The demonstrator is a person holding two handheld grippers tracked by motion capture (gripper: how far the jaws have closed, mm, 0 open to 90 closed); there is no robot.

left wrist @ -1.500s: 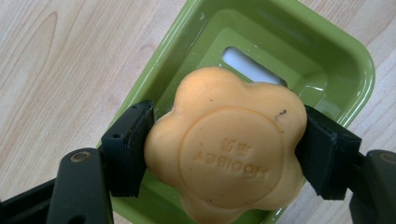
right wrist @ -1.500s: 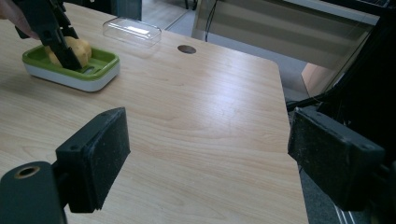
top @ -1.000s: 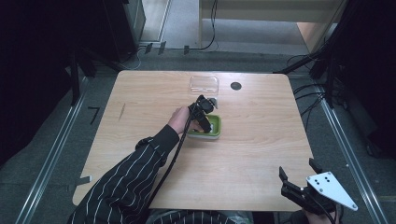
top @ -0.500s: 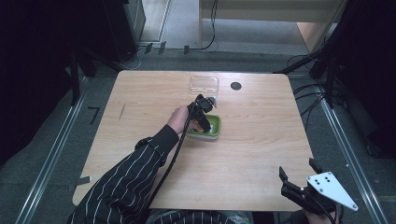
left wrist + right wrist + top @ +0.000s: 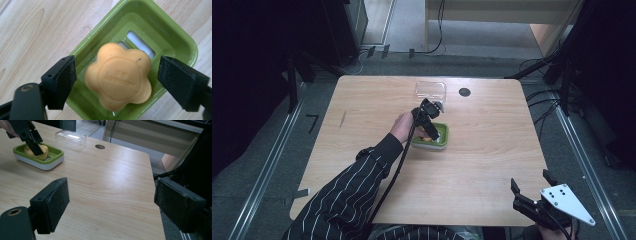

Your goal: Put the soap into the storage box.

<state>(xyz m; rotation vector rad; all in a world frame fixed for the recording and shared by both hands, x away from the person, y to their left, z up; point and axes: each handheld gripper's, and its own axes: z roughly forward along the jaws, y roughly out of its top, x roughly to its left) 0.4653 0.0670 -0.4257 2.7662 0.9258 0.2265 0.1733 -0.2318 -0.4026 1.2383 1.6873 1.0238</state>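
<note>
Item one, my left tongs [image 5: 117, 75]: jaws spread wide, one on each side of the orange flower-shaped soap [image 5: 118, 76], neither jaw touching it. The soap lies inside the green soap dish [image 5: 175, 37], which sits near the middle of the wooden surface [image 5: 492, 165]. In the high view my left tongs [image 5: 432, 131] reach down over the dish [image 5: 443, 141] from its left side, hand [image 5: 402, 125] and striped sleeve [image 5: 347, 195] behind them. Item two, a clear plastic lid [image 5: 430, 90]: on the surface just beyond the dish, toward the far edge, with a dark round hole [image 5: 464, 92] to its right. Item three, my right tongs [image 5: 532, 192]: jaws apart and holding nothing, at the near right corner of the surface, well apart from the dish.
</note>
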